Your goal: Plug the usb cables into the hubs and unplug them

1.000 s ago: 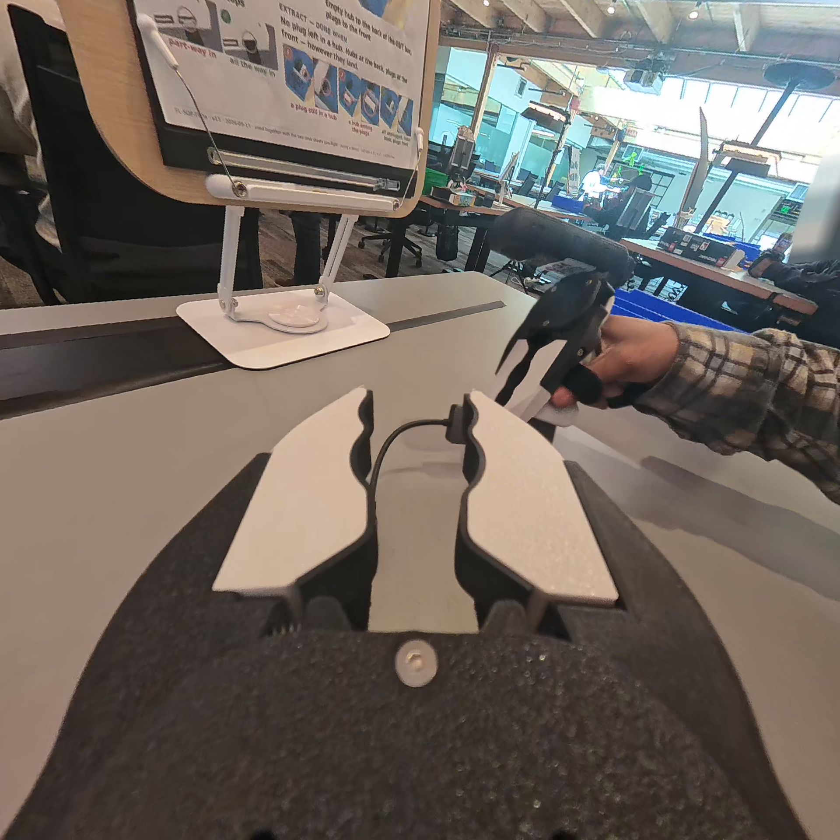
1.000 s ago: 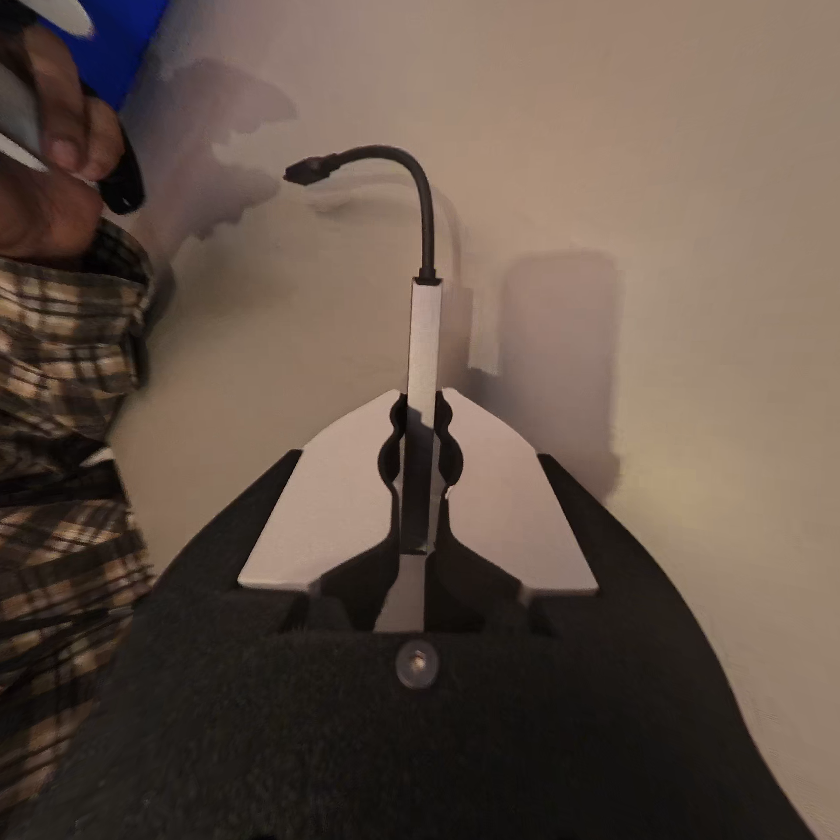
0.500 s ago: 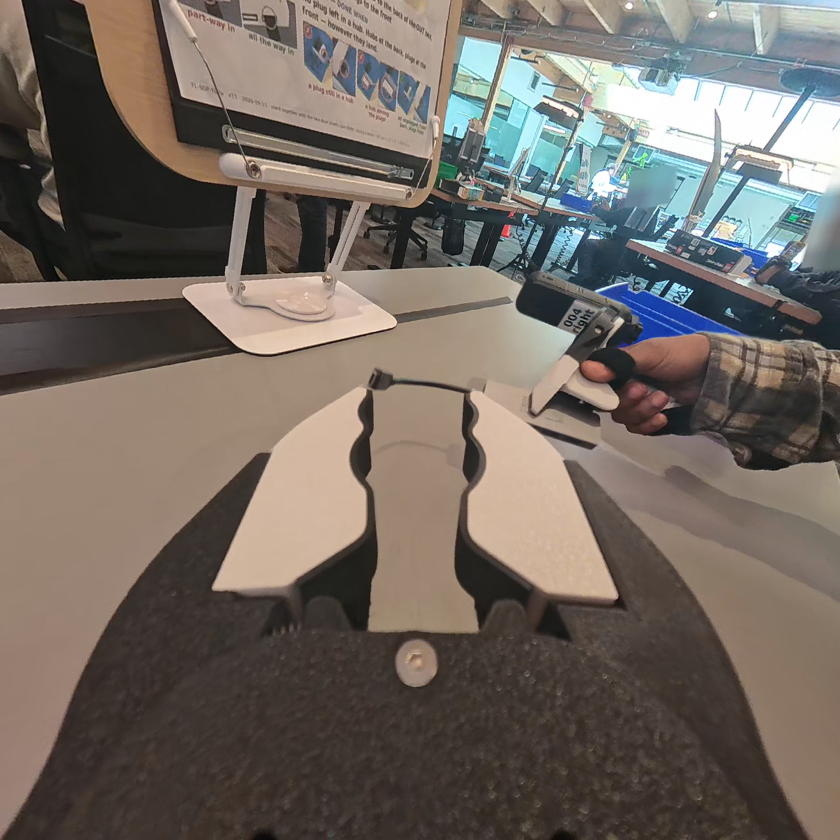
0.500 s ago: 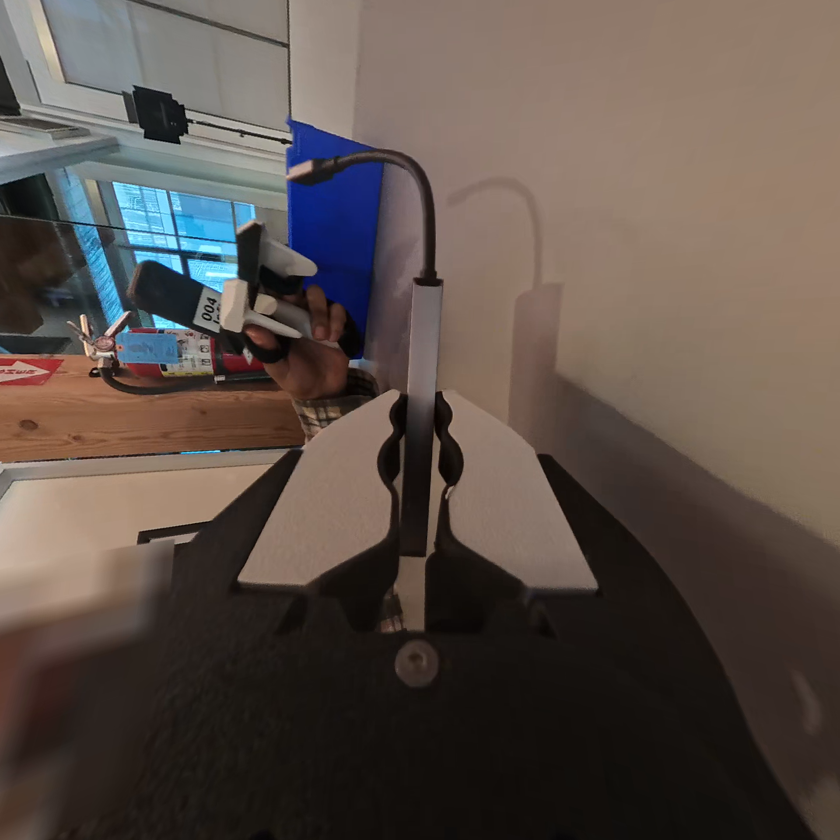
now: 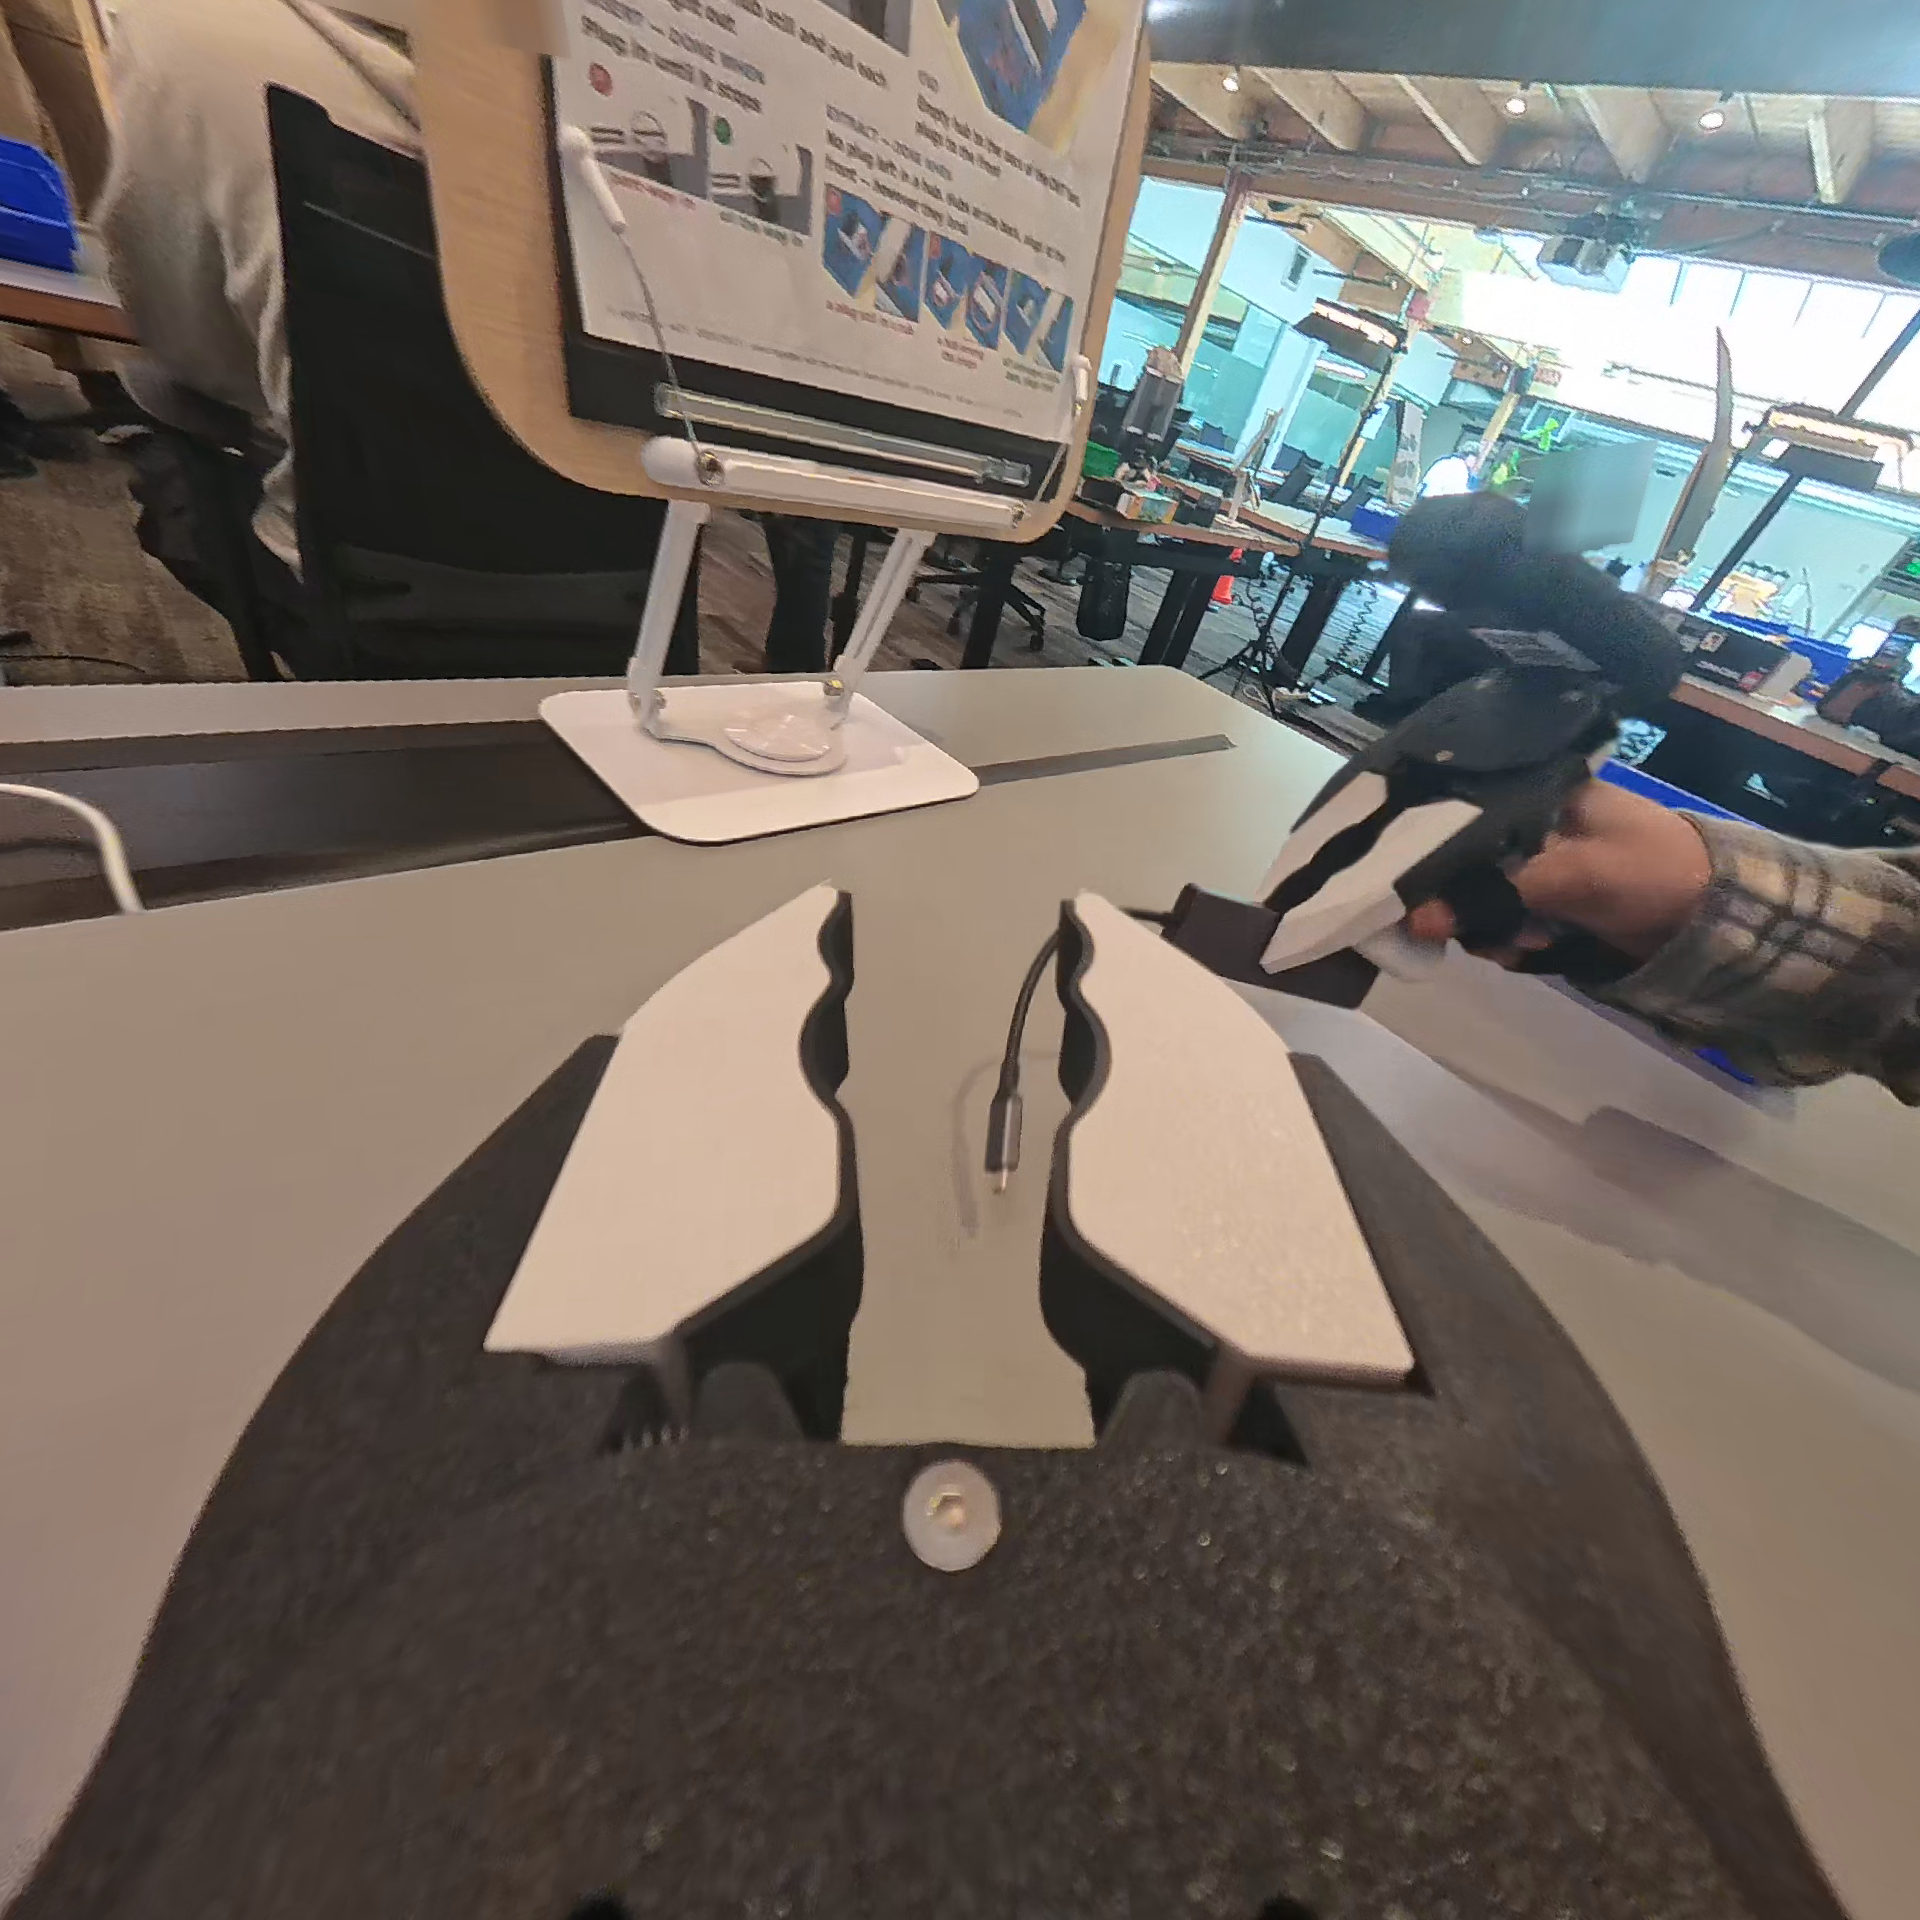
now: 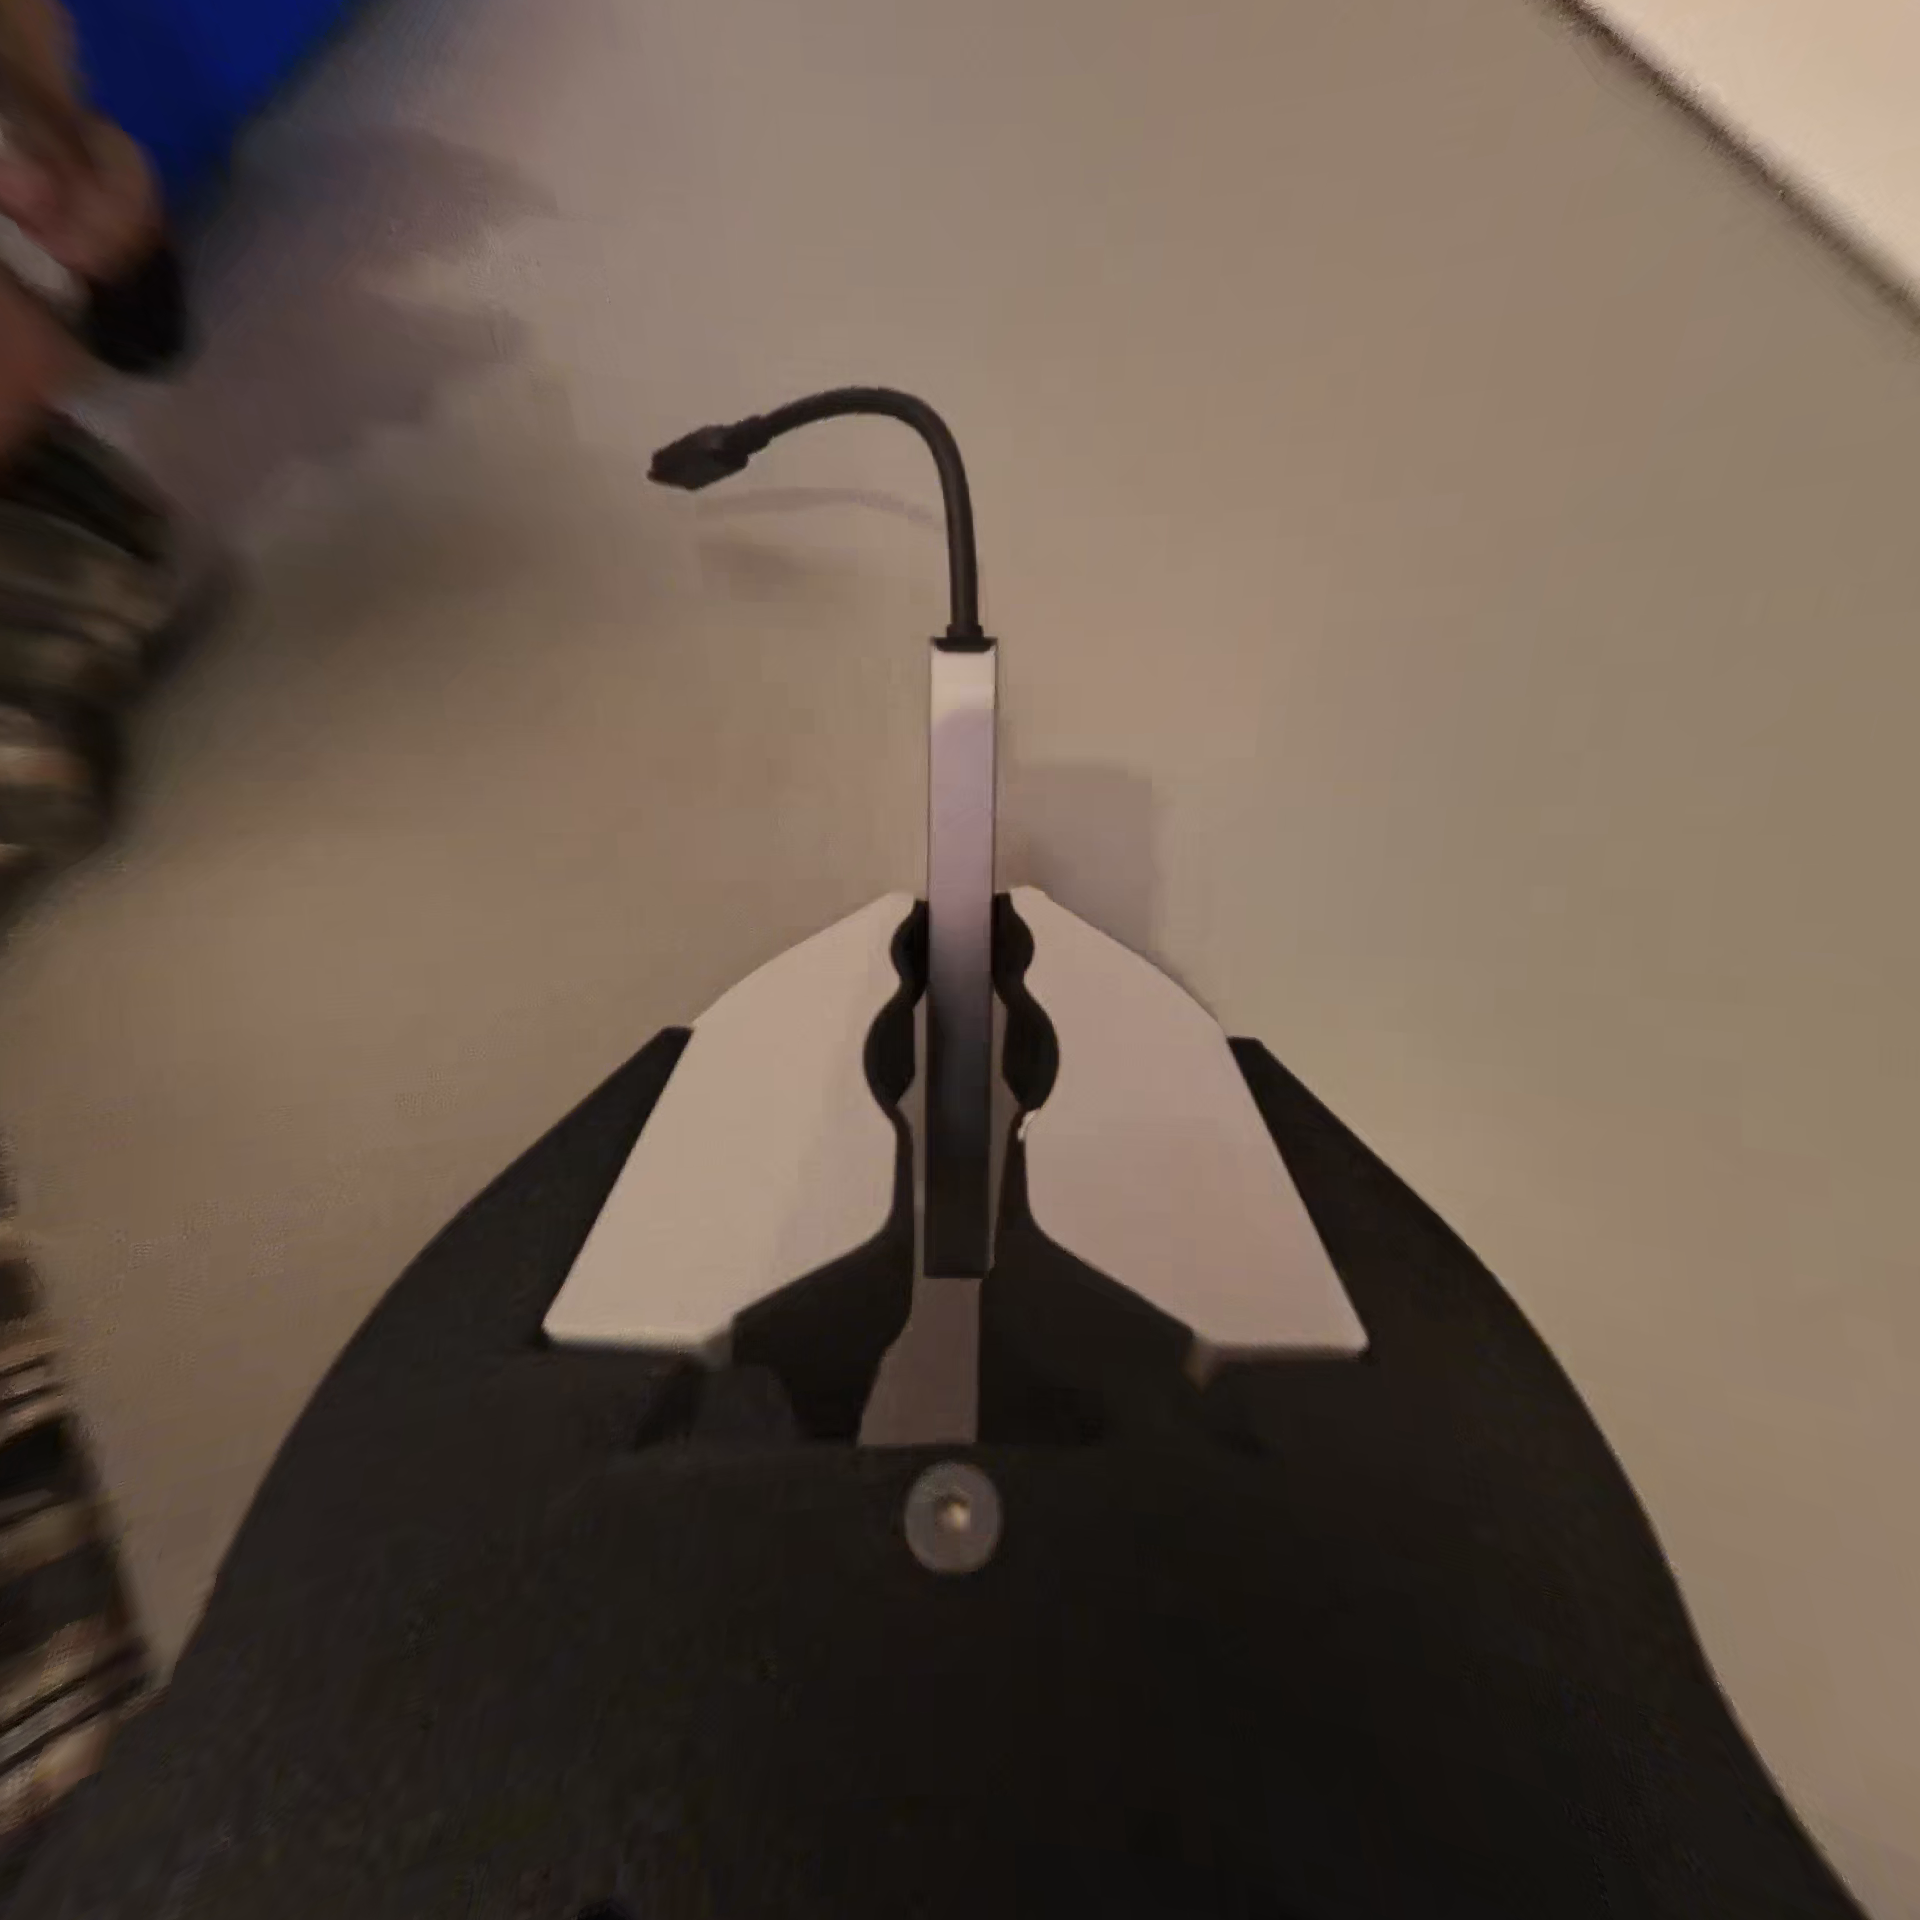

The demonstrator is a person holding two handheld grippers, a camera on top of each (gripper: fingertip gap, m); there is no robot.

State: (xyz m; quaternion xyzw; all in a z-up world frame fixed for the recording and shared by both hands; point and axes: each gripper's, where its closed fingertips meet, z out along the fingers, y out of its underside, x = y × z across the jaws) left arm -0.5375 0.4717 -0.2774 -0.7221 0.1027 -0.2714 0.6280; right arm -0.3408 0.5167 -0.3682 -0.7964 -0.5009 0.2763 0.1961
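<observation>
The right claw is pinching a slim silver hub edge-on between its two white fingers, with most of the hub's length sticking out ahead of the tips. A short black cable curves from the hub's front end and bends left, ending in a plug that hangs free above the grey surface. In the left wrist view, the left claw is spread wide and holds nothing; that same plug dangles in the gap between its fingers, touching neither. A white stand carrying an instruction sheet sits toward the far edge of the surface, well apart from both claws
</observation>
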